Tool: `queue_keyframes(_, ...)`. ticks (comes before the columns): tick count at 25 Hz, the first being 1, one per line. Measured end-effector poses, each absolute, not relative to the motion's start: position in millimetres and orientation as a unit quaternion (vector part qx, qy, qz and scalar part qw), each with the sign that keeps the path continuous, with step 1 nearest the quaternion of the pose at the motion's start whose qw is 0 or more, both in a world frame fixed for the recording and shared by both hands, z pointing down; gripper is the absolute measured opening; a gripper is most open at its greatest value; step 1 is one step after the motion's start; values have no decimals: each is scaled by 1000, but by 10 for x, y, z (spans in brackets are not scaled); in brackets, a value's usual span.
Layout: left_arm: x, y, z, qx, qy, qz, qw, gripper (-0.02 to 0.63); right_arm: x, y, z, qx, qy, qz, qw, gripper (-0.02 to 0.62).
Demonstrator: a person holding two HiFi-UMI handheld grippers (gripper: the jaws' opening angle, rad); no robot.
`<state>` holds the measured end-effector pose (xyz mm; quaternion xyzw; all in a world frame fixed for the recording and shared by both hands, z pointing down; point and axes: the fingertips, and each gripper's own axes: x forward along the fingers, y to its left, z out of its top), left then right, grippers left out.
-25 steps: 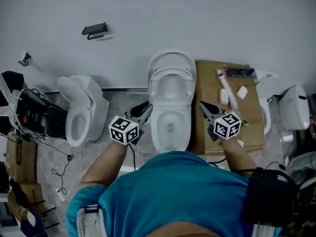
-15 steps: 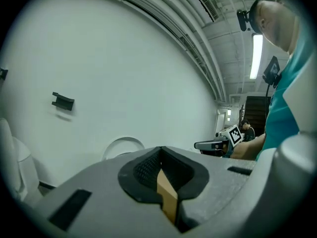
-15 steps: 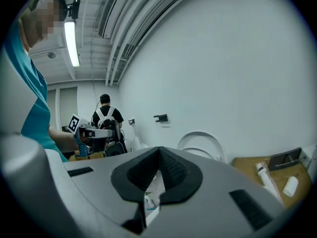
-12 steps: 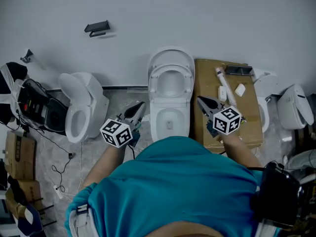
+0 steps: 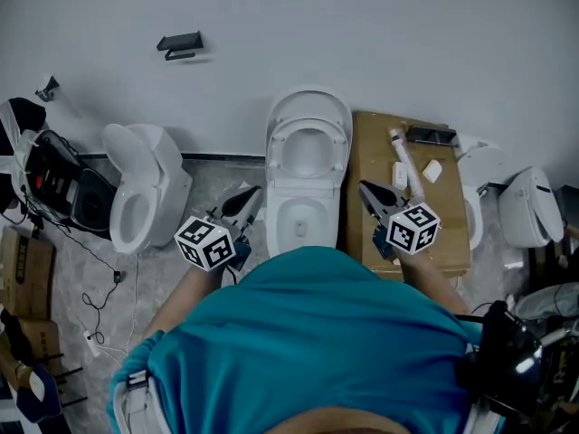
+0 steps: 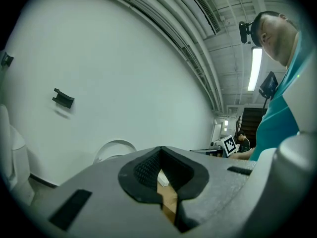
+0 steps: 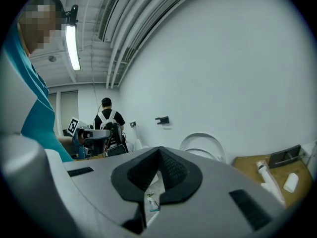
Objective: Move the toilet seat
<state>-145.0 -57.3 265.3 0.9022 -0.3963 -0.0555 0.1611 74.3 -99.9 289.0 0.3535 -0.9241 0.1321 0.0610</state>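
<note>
Toilet seat [image 5: 308,155]: raised upright over the middle toilet [image 5: 303,217], directly ahead of you; ring stands in front of the lid [image 5: 309,105], which backs onto the white wall [image 5: 380,34].
Bowl: open below the raised seat, white, set on a speckled floor [image 5: 215,183].
Left hand-held gripper [image 5: 252,194]: your left one; jaws clenched pad to pad with nothing between them; it points level toward the wall, just left of the bowl and apart from the seat.
Right hand-held gripper [image 5: 366,189]: your right one; jaws closed together and empty; it sits to the right of the bowl, over the near edge of the cardboard box, apart from the seat.
Cardboard box [image 5: 366,156]: flat-topped, brown, just beside the middle toilet on its right.
On the box: a white tube [image 5: 404,164] lying lengthwise, a small white piece [image 5: 432,171], a dark flat item [image 5: 431,136] at the far edge.
Left toilet [image 5: 136,197]: white, lid up, standing apart to your left.
Right-hand fixtures [image 5: 525,208]: white toilet parts beyond the box; detail unclear.
Wall bracket [image 5: 179,42]: black, mounted high on the wall to the left.
Bystander [image 7: 108,118]: a person in dark top with white straps, back turned, far off in the right gripper view.
</note>
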Motion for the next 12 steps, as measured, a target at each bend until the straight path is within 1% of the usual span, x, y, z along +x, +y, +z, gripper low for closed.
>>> queue_keyframes(12,-1504,-572,2629,900,-403,-54,154,5,780,-966,2938,366,-919,119,80,-2)
